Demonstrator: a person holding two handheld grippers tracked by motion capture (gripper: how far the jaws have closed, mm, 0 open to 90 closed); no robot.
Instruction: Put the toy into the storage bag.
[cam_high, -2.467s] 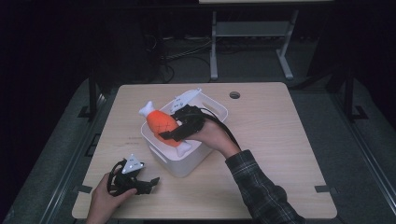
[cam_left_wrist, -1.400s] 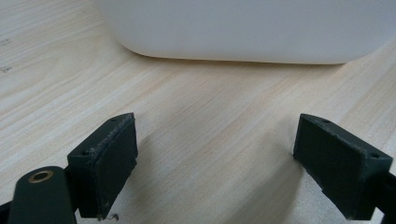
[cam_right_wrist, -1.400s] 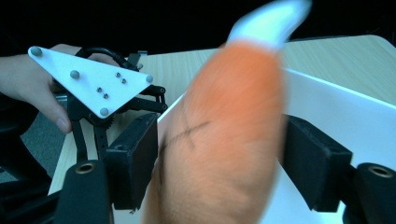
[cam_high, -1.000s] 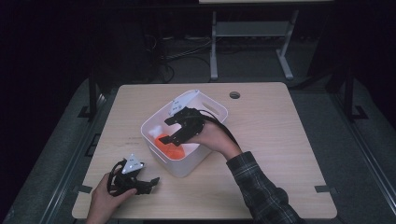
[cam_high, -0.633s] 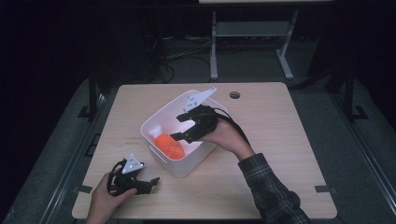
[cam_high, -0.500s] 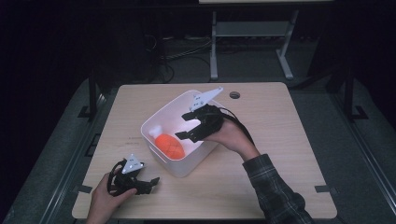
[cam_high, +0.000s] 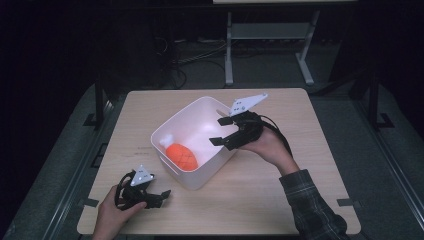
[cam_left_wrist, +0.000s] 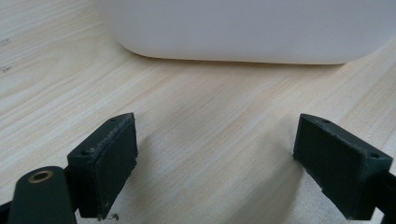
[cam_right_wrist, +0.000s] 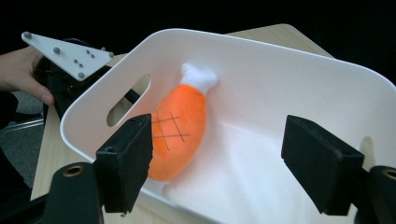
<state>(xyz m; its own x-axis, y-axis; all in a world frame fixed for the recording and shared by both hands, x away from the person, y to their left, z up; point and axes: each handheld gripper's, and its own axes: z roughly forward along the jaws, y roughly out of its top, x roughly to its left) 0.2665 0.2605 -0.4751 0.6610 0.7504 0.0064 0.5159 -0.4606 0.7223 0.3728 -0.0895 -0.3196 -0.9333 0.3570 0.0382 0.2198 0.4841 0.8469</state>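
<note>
Dark floor and a metal stand frame surround the pale wooden counter, lit at the centre of the high view. A white bin sits slightly left of centre on it, turned at an angle. An orange plush drumstick with a white tip now lies on the bin's floor toward its lower-left side; seconds ago it was held above the bin, so it has been dropped in and released, and the placing step looks done.

The right gripper has lifted and drawn back toward the bin's right rim. Its fingers are spread wide with nothing between them; in the right gripper view the drumstick lies beyond them against the bin's inner wall, apart from both.

The left gripper rests on the counter at the lower left of the high view, unmoved. Its fingers are also wide apart and empty, pointing at bare wood just short of the bin's outer wall.
</note>
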